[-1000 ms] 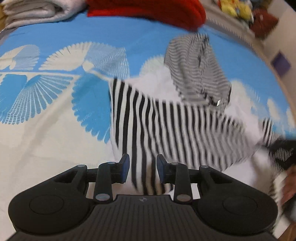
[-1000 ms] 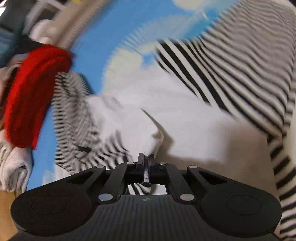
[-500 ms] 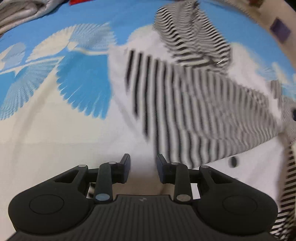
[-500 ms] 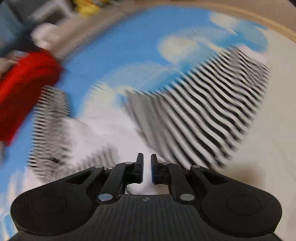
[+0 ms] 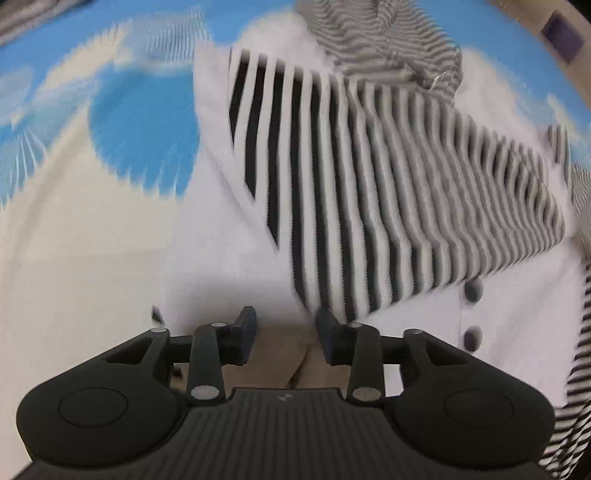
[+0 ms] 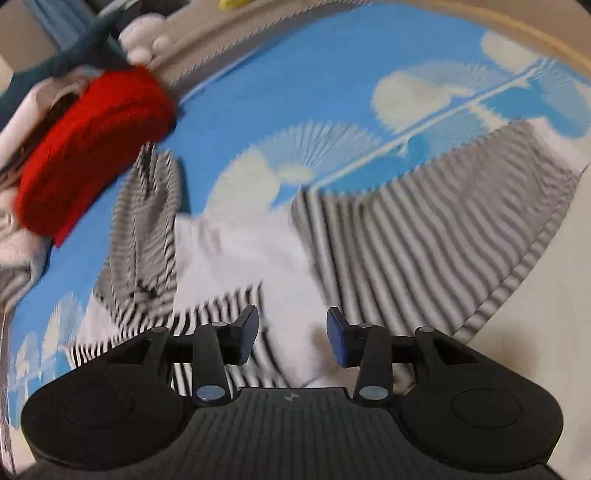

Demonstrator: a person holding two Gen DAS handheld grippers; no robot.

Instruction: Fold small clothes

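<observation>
A small white garment with black stripes [image 5: 369, 184] lies on the blue and white patterned cloth [image 5: 140, 133], one striped part folded over its white part; two dark buttons [image 5: 472, 290] show at its right. My left gripper [image 5: 286, 334] is open and empty, just above the garment's near white edge. In the right wrist view the same garment [image 6: 424, 240] lies spread ahead, with a striped sleeve [image 6: 147, 229] at the left. My right gripper [image 6: 293, 336] is open and empty over the white part.
A folded red knit [image 6: 92, 147] lies at the far left of the right wrist view, with pale folded clothes [image 6: 14, 251] beside it. A wooden edge [image 6: 535, 33] borders the cloth at the far right. The frames are motion-blurred.
My right gripper has let go of the striped fabric it pinched and opened wide. My left gripper stayed open and moved closer over the garment.
</observation>
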